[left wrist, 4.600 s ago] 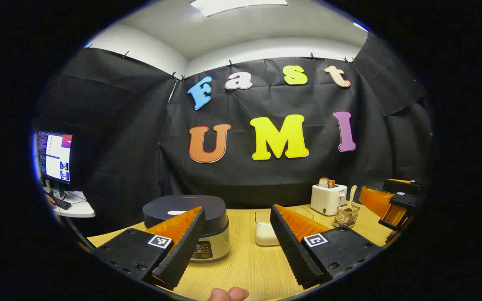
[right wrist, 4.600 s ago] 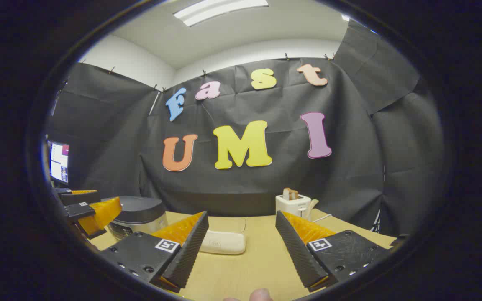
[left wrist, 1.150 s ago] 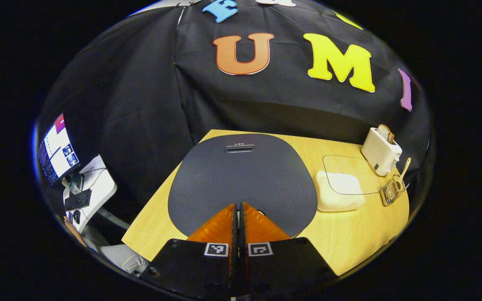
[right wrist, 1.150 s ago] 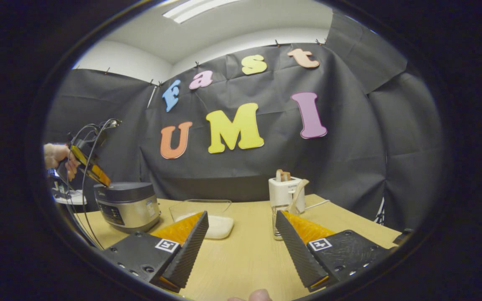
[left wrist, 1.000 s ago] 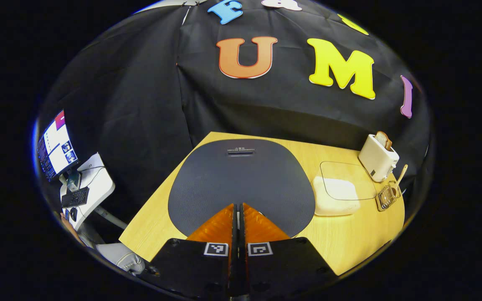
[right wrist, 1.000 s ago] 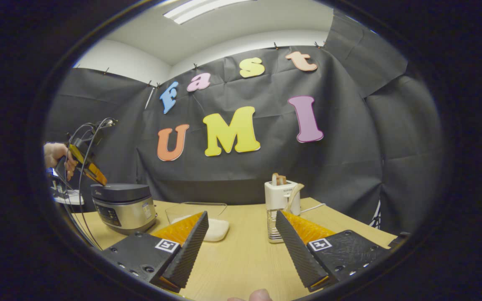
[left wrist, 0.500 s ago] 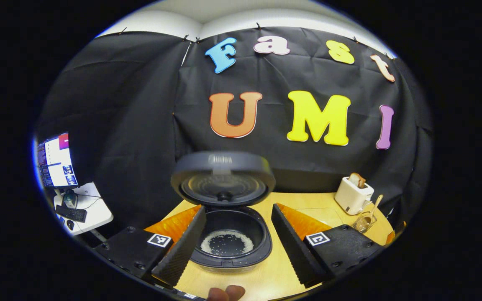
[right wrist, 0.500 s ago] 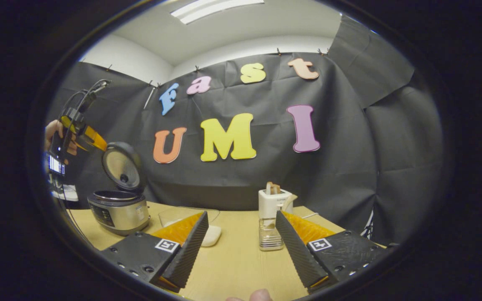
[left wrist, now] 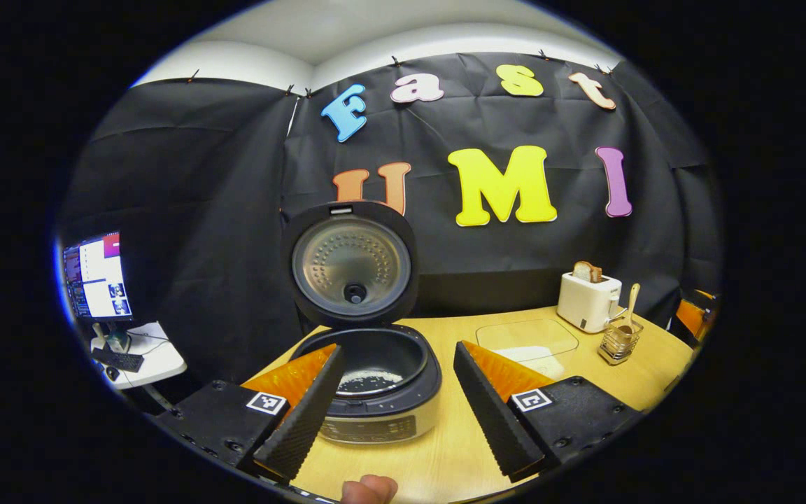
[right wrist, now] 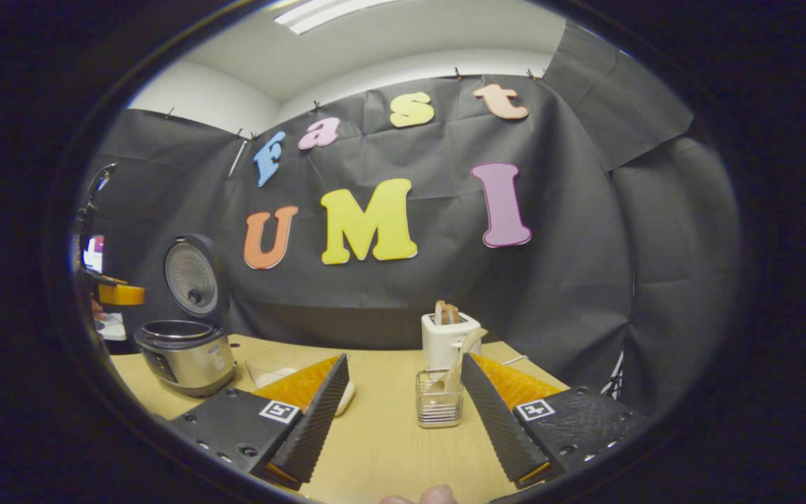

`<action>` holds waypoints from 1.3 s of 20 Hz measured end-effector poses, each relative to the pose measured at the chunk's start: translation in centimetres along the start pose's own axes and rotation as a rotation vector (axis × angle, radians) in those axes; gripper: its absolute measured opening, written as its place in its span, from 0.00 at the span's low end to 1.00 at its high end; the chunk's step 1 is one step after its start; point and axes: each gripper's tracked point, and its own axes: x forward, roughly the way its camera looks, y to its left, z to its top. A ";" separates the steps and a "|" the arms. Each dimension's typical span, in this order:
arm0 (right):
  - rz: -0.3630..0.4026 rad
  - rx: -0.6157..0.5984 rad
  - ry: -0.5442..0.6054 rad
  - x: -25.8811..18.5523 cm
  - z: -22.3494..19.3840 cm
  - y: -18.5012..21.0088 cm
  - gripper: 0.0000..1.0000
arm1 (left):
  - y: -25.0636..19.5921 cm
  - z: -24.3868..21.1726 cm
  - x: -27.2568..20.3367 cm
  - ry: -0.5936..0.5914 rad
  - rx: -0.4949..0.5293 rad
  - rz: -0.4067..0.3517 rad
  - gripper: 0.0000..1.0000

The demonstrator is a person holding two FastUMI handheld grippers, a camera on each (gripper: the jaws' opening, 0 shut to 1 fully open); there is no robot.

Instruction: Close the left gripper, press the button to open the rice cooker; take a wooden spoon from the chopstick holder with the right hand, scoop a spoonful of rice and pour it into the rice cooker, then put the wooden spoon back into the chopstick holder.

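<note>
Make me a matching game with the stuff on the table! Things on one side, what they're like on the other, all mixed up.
Things:
1. rice cooker
2. toaster
3. wooden spoon
4. right gripper

What they're like:
A. bread sticking out of the top
B. standing in the chopstick holder
C. lid up
D. fingers apart, holding nothing

Pairs: 1-C, 2-A, 3-B, 4-D

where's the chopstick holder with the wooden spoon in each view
Left gripper view: chopstick holder sits far right on the table, just right of the toaster.
Right gripper view: it stands low at centre, between this gripper's open jaws, in front of the toaster.
Shared landmark: the white toaster.
</note>
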 end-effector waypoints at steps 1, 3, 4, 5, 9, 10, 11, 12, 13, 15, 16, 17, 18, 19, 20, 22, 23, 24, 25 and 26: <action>-0.007 -0.002 0.017 1.0 0.0 -0.7 0.96 | -0.5 -0.4 -0.2 -0.012 -0.005 0.000 1.00; -0.017 0.006 0.050 3.2 -0.2 -2.1 0.95 | -1.2 -0.8 -0.8 -0.036 -0.004 -0.002 1.00; -0.016 0.021 0.068 4.4 -0.3 -2.8 0.96 | -1.6 -0.7 -1.0 -0.052 0.001 -0.006 1.00; -0.022 0.031 0.094 5.5 -0.3 -3.5 0.96 | -1.9 -0.7 -1.2 -0.062 0.007 -0.012 1.00; -0.027 0.059 0.125 10.8 -0.7 -6.1 0.92 | -2.0 -1.0 -1.6 -0.094 0.032 0.009 0.95; -0.019 0.061 0.140 12.1 -1.1 -6.4 0.96 | -2.0 -1.2 -1.8 -0.095 0.034 0.012 1.00; -0.018 0.041 0.150 13.3 -1.5 -6.8 0.96 | -2.1 -1.3 -1.8 -0.091 0.030 0.012 1.00; -0.025 0.025 0.151 14.5 -1.7 -7.4 0.96 | -2.1 -1.5 -1.9 -0.082 0.024 0.014 1.00; -0.018 0.029 0.158 15.4 -2.0 -7.6 0.96 | -1.9 -1.5 -2.0 -0.082 0.022 0.022 1.00; 0.003 0.068 0.205 17.1 -3.7 -7.6 0.96 | -0.9 -1.2 -2.3 -0.097 0.044 0.059 1.00; 0.002 0.086 0.232 18.0 -4.5 -7.8 0.95 | -0.1 -1.2 -2.5 -0.099 0.061 0.092 0.95; 0.000 0.108 0.255 18.6 -5.2 -8.0 0.92 | 0.3 -1.1 -2.7 -0.110 0.066 0.112 1.00; -0.005 0.130 0.274 19.3 -5.9 -8.3 0.96 | 0.0 -1.1 -2.7 -0.121 0.058 0.117 1.00; -0.017 0.151 0.288 19.9 -6.4 -8.6 0.92 | -0.1 -1.1 -2.9 -0.133 0.050 0.126 1.00; -0.021 0.175 0.299 20.4 -6.9 -9.0 0.96 | 0.0 -0.9 -2.9 -0.147 0.050 0.129 1.00; -0.027 0.216 0.313 21.1 -7.5 -9.6 0.96 | 0.1 -0.9 -3.1 -0.163 0.039 0.132 1.00; -0.027 0.238 0.319 21.7 -7.7 -9.8 0.96 | 0.0 -1.0 -3.1 -0.161 0.032 0.130 1.00; -0.021 0.264 0.329 22.4 -8.0 -9.7 0.96 | 0.1 -1.0 -3.2 -0.159 0.028 0.136 1.00; -0.019 0.290 0.340 22.7 -8.3 -9.7 0.95 | 0.2 -1.0 -3.1 -0.156 0.030 0.140 1.00; -0.015 0.316 0.346 23.2 -8.5 -9.7 0.90 | 0.2 -1.0 -3.1 -0.153 0.034 0.142 1.00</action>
